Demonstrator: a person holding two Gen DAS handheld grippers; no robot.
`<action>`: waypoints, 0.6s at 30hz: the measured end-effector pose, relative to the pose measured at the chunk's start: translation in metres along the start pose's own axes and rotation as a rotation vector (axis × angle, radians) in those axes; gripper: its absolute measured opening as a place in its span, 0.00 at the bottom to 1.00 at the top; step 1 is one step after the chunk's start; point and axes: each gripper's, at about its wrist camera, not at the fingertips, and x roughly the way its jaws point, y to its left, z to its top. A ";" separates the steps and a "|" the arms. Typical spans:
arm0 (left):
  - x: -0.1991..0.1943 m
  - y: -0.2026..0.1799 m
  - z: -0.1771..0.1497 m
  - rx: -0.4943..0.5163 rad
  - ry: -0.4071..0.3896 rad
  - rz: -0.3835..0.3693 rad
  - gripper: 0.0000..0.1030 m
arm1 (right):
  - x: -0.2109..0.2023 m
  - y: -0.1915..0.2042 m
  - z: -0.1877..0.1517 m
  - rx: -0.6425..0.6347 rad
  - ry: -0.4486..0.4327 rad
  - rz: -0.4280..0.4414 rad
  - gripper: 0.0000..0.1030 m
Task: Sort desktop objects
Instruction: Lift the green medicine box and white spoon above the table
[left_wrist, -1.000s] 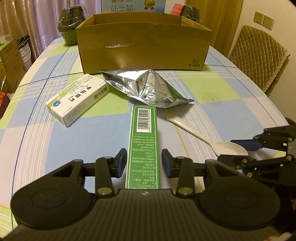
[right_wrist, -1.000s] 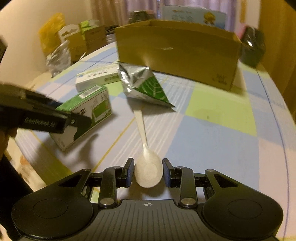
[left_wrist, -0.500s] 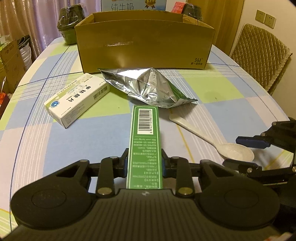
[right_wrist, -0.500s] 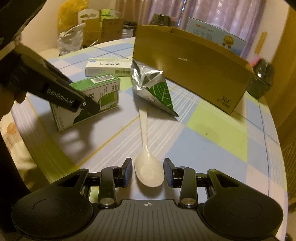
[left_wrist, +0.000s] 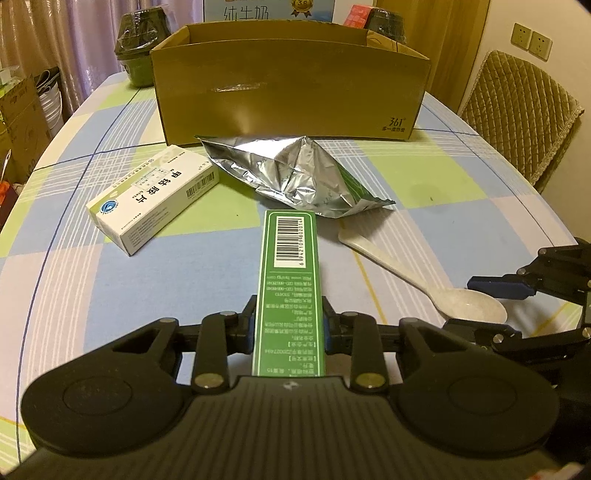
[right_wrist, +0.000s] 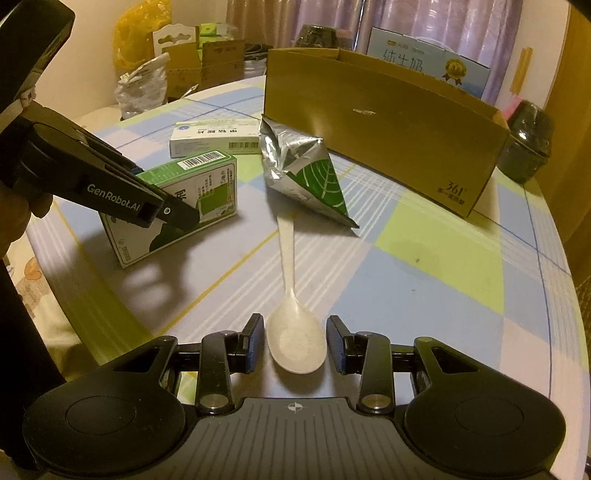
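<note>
My left gripper (left_wrist: 289, 326) is clamped on the green box (left_wrist: 290, 273), its pads pressed against both long sides near the box's near end. From the right wrist view the same box (right_wrist: 177, 206) stands on its long edge on the desk (right_wrist: 424, 280), barcode face upward, toward the desk's left edge.

My right gripper (right_wrist: 295, 343) is spread apart, one finger on each side of the bowl of the white spoon (right_wrist: 293, 325); neither pad touches it. The spoon lies flat near the desk's near edge, handle pointing away toward the foil pouch (right_wrist: 303, 173), and its tip ends just beside or under the pouch's lower corner; I cannot tell which.

The foil pouch (left_wrist: 295, 173) lies crumpled in the desk's middle, just in front of the cardboard box (left_wrist: 288, 77). The cardboard box stands open-topped toward the far edge of the desk. The white medicine box (left_wrist: 155, 195) lies flat to the left of the pouch, apart from the green box. A dark pot (left_wrist: 138, 48) stands at the far left corner, beside the cardboard box.
</note>
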 end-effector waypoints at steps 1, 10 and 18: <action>0.000 0.000 0.000 0.000 0.000 -0.001 0.25 | 0.000 0.000 0.000 0.001 0.000 0.003 0.34; 0.000 0.000 0.000 0.003 0.001 0.000 0.25 | 0.000 0.000 0.002 0.020 0.012 0.014 0.29; -0.007 0.001 0.002 0.006 -0.011 -0.011 0.24 | -0.009 0.004 0.007 0.049 -0.031 0.036 0.29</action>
